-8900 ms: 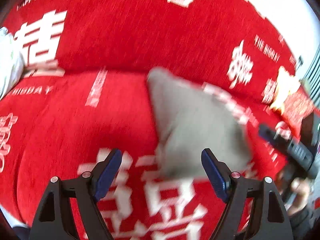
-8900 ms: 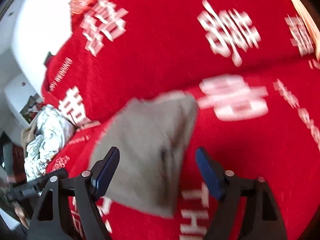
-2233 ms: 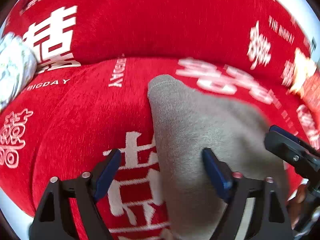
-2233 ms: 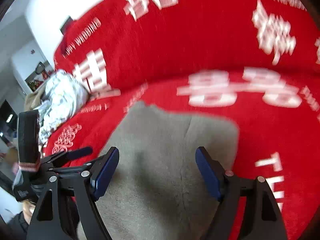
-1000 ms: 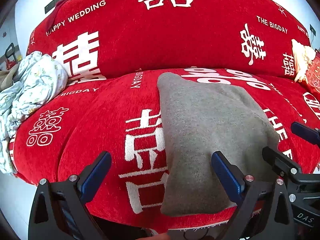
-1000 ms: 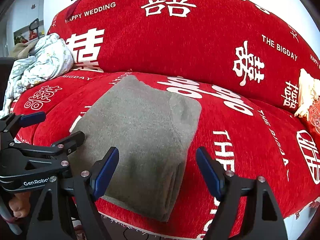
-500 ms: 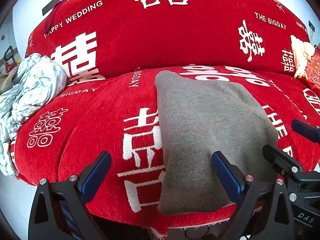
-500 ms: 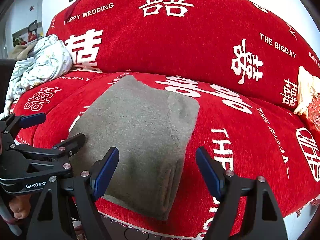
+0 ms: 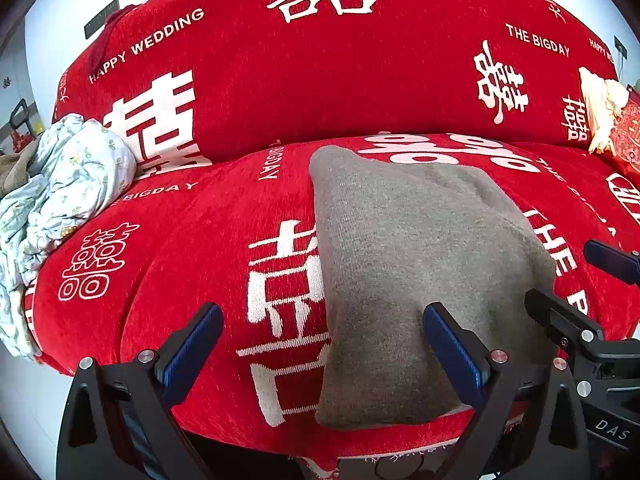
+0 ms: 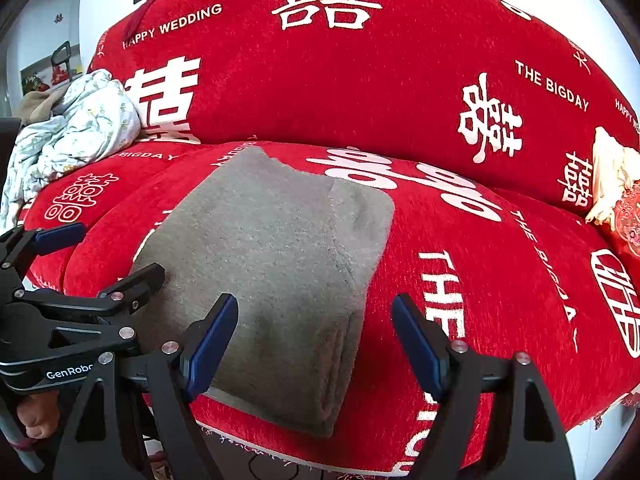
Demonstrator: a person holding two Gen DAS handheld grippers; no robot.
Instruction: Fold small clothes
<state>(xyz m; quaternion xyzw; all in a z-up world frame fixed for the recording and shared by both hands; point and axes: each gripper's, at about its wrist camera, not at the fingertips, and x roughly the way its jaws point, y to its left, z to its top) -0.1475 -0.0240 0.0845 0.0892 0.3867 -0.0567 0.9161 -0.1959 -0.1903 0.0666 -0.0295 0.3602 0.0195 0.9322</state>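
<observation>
Your folded grey garment (image 9: 420, 272) lies flat on the red sofa cover (image 9: 192, 248), ahead of both grippers: left gripper (image 9: 320, 344) and right gripper (image 10: 316, 340) spread wide, empty. Barely changed since half a second ago.

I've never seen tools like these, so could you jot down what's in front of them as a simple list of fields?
Setting: red sofa cover printed with white wedding lettering
Main item: grey garment, folded into a rectangle, lying flat on the seat near its front edge
Fold layers: stacked edges visible at the garment's front right corner
Left gripper: open, holding nothing, held back from the seat's front edge
Right gripper: open, holding nothing
Other cloth: pale floral bundle at the sofa's left end
Far right: cream and red cushion
</observation>
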